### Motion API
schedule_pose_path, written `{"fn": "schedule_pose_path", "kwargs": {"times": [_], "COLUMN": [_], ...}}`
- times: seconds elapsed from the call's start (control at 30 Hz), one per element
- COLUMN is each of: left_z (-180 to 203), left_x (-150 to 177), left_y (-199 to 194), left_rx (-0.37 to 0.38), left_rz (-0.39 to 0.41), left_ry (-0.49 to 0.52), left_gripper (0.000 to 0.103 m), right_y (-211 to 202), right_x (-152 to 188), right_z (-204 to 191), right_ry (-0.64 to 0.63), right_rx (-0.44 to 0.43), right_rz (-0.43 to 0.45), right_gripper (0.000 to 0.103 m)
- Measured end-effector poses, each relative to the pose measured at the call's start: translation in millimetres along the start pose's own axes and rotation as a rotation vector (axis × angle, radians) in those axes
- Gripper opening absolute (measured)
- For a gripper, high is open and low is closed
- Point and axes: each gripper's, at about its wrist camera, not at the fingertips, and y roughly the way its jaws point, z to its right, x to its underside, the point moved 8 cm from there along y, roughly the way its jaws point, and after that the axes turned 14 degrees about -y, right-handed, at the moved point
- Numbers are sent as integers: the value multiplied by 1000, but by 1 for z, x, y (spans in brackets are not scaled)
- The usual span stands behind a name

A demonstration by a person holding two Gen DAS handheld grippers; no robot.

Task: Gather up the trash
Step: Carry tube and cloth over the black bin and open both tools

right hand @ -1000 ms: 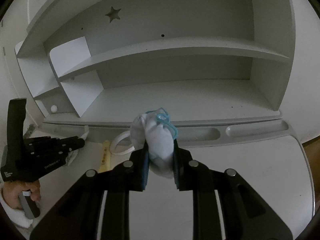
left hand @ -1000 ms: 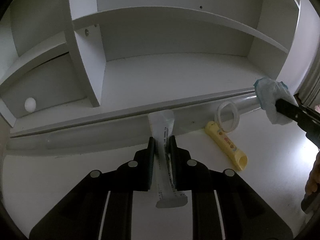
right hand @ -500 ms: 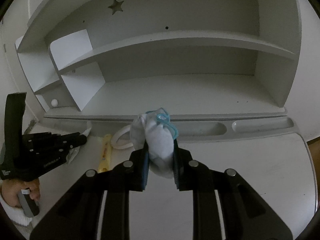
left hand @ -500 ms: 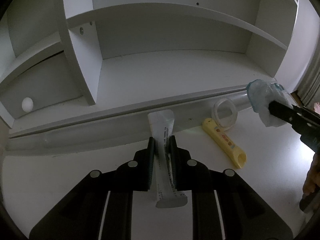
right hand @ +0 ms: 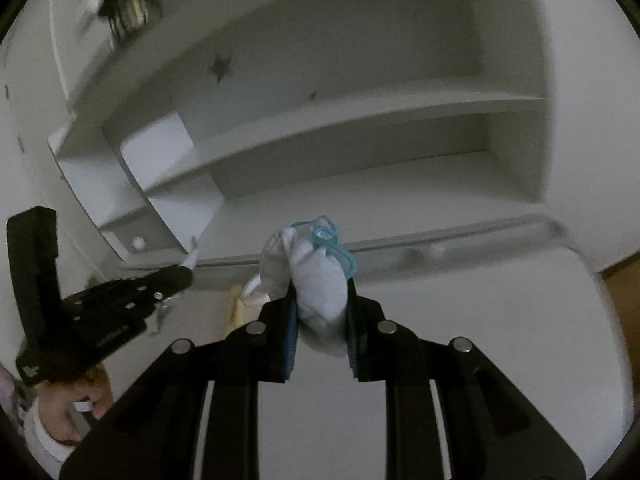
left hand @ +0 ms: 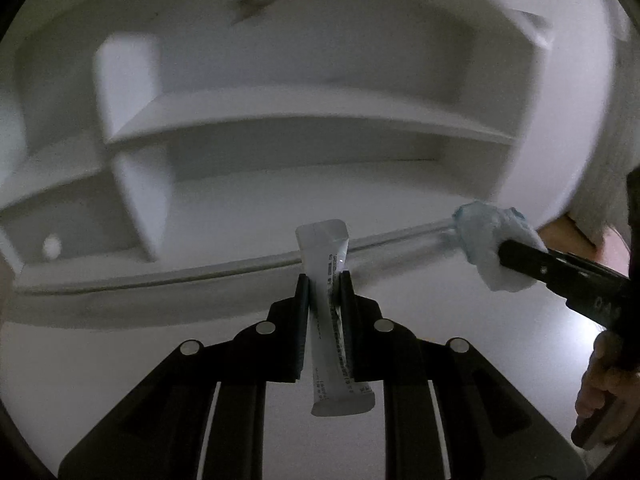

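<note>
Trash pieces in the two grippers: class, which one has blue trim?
The crumpled white wad in the right gripper, with a blue band. The left gripper holds a flat printed sachet with no blue.

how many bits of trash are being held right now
2. A white sachet is clamped in the left tool; a crumpled white and blue wad is clamped in the right tool. More may lie hidden behind them.

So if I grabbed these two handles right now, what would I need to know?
Left gripper: shut on a white sachet, held clear of the desk.
Right gripper: shut on a crumpled white mask with blue loops.
Done: both pieces picked up.
Left: drop both in a bin, none in view. A yellow tube and a white ring lie on the desk beside the shelf unit.
</note>
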Motion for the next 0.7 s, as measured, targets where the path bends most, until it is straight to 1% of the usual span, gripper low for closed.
{"fn": "schedule_pose_path", "kwargs": {"times": [0.03,0.07,0.1,0.13,0.17,0.2,0.23,0.27,0.3,0.37,0.4,0.43,0.47,0.5,0.53,0.57,0.6,0.63,0.7], "left_z": [22,60,82,109,153,180,214,236,265,317,340,365,379,396,406,417,425,429,430], "left_x": [4,13,19,26,42,53,69,81,99,140,164,192,209,236,253,277,302,319,365], "left_y": [-8,-20,-28,-36,-48,-56,-66,-72,-78,-90,-95,-99,-101,-103,-102,-100,-94,-88,-62], "left_rx": [33,97,137,179,240,277,326,356,399,472,504,536,554,576,586,595,591,585,547], "left_rz": [5,1,-6,-14,-25,-34,-50,-63,-87,-143,-171,-209,-235,-277,-306,-349,-393,-425,-534], "left_ry": [30,70,94,126,187,223,268,293,326,393,430,472,495,527,546,570,589,599,612], "left_gripper": [14,14,14,14,14,14,14,14,14,14,14,14,14,14,14,14,14,14,14], "right_y": [-26,-54,-76,-109,-136,-171,-195,-219,-248,-285,-307,-319,-331,-341,-349,-353,-354,-352,-339], "right_x": [6,13,19,31,42,61,75,91,116,155,182,200,220,240,263,282,303,327,368], "right_z": [11,26,41,63,82,106,122,138,157,181,195,204,213,222,232,239,246,253,264], "right_ry": [-6,-9,0,31,65,106,127,147,181,247,292,320,349,381,421,454,486,522,580], "right_rx": [30,78,119,167,202,254,294,337,387,431,452,466,480,491,498,498,496,487,455], "right_rz": [16,33,43,55,61,61,56,48,31,7,-12,-25,-38,-57,-75,-93,-119,-153,-228], "right_gripper": [20,20,20,20,20,20,20,20,20,20,20,20,20,20,20,20,20,20,20]}}
